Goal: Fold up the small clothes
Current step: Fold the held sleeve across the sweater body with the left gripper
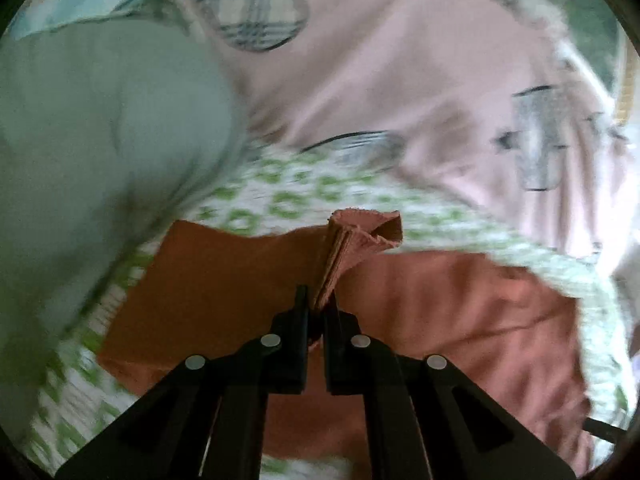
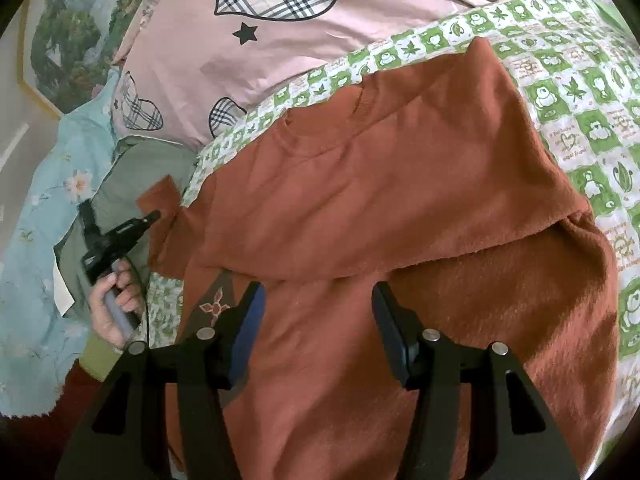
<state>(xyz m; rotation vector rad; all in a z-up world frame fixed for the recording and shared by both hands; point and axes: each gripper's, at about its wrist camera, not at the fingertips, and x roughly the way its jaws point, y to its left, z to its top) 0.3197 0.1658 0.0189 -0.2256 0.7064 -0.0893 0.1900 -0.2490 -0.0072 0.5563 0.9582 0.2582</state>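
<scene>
Green-checked bedsheet [image 2: 576, 92] — rust sweater [image 2: 360, 184] under open right gripper [image 2: 316, 320].

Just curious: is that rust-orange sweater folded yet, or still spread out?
Partly folded. One side of the sweater lies doubled over its body, while the left gripper pinches a sleeve end.
</scene>
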